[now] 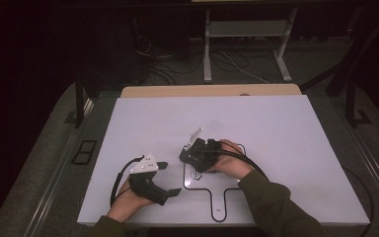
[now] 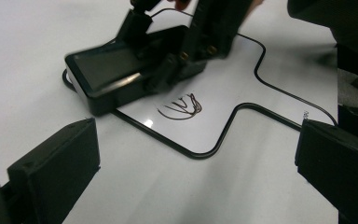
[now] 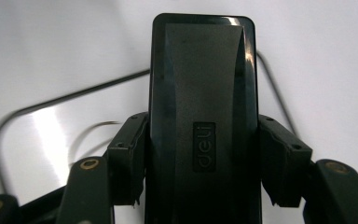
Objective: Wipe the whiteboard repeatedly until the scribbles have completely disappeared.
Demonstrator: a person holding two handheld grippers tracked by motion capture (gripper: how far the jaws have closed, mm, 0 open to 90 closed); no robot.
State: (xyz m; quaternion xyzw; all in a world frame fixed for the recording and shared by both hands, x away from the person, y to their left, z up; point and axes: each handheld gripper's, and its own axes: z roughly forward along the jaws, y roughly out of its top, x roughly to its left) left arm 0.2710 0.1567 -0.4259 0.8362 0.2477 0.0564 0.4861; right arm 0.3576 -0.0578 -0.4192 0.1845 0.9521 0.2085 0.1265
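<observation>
A small white paddle-shaped whiteboard [image 1: 221,185] with a black rim lies near the table's front edge, its handle toward me. A dark scribble [image 2: 182,106] marks its surface. My right gripper [image 3: 200,158] is shut on a black eraser [image 3: 200,84], pads pressing both long sides. The eraser [image 2: 112,74] rests on the board's far left corner, just beyond the scribble. In the high view the right gripper [image 1: 192,157] sits over that corner. My left gripper [image 1: 170,178] stands open left of the board, nothing between its jaws, and its own view shows them wide apart [image 2: 196,140].
The white table [image 1: 276,128] has a wooden strip [image 1: 207,90] along its far edge. Beyond it are metal legs and loose cables on the dark floor. A floor socket [image 1: 84,150] lies to the left of the table.
</observation>
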